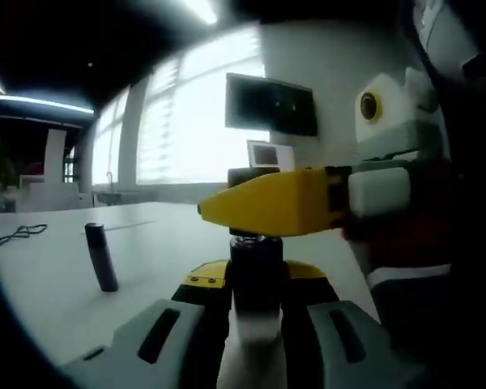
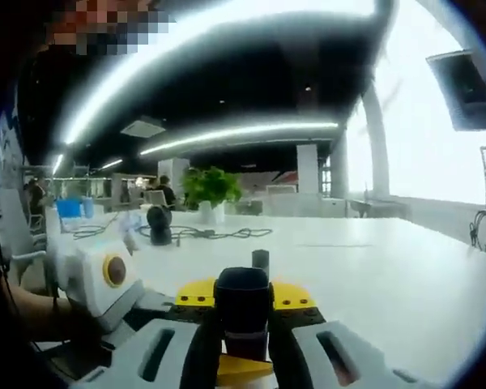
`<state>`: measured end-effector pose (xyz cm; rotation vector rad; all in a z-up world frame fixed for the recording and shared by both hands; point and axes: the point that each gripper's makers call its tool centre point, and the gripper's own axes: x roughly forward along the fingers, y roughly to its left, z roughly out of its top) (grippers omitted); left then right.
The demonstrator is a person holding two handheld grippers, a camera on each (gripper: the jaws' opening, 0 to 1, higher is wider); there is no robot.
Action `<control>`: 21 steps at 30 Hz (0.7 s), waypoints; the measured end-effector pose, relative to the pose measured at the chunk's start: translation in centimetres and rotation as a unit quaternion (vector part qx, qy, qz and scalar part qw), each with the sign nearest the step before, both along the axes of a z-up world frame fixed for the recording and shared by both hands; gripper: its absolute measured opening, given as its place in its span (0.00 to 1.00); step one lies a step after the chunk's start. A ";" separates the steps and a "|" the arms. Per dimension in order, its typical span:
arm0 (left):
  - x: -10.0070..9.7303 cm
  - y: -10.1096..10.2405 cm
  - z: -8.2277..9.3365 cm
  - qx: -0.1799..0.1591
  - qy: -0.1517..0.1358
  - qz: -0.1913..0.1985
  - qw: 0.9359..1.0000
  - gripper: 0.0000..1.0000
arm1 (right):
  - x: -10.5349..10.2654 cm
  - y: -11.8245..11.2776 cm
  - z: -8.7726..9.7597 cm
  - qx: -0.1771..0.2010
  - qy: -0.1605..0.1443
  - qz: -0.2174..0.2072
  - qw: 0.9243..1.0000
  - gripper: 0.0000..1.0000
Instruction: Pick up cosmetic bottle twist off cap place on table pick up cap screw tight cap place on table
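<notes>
White tabletop (image 1: 57,275) stretches across an open office, and the dark cylindrical cosmetic bottle (image 1: 257,279) is held up over it, upright, its body pinched between the two grey-and-black jaws of the left gripper (image 1: 257,312). Those jaws are drawn narrow, one touching each side of the bottle. Across the bottle's top, in the left gripper view, a yellow jaw of the right gripper (image 1: 259,203) comes in from the right and sits at the cap, hiding most of it.

In the right gripper view the dark rounded cap (image 2: 243,298) stands between the right gripper's (image 2: 243,328) own jaws, which press close against both its sides, gripping it. Just beside the bottle on that view's left is the white body of the left gripper (image 2: 105,279), with a person's forearm (image 2: 32,316) behind it.

Well apart from the bottle, a slim dark upright tube (image 1: 102,257) stands on the tabletop, leaning slightly; in the right gripper view a small dark upright shape (image 2: 261,261) shows just past the cap, though I cannot tell if it is the same tube. Farther from the bottle lie black cables (image 2: 202,233), a round dark object (image 2: 159,223) and a green potted plant (image 2: 211,190). Beyond the bottle in the left gripper view, bright windows (image 1: 186,121) and a dark wall screen (image 1: 271,105) line the wall.
</notes>
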<state>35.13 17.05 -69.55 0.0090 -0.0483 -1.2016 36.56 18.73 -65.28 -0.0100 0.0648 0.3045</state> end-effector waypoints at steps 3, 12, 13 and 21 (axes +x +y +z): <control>0.0 0.0 0.0 0.000 -0.001 -0.001 1.000 0.13 | -0.1 0.0 0.0 0.004 0.003 0.003 1.000 0.16; 0.1 0.1 0.0 -0.001 0.002 -0.003 1.000 0.13 | -0.1 0.6 0.0 -0.001 0.000 0.053 0.999 0.15; 0.1 0.1 0.0 -0.001 0.002 -0.002 1.000 0.13 | -0.1 0.6 0.0 0.001 0.002 0.059 0.998 0.15; 0.1 0.1 0.0 -0.001 0.004 -0.007 1.000 0.13 | -0.2 0.8 0.0 -0.009 0.009 0.120 0.993 0.15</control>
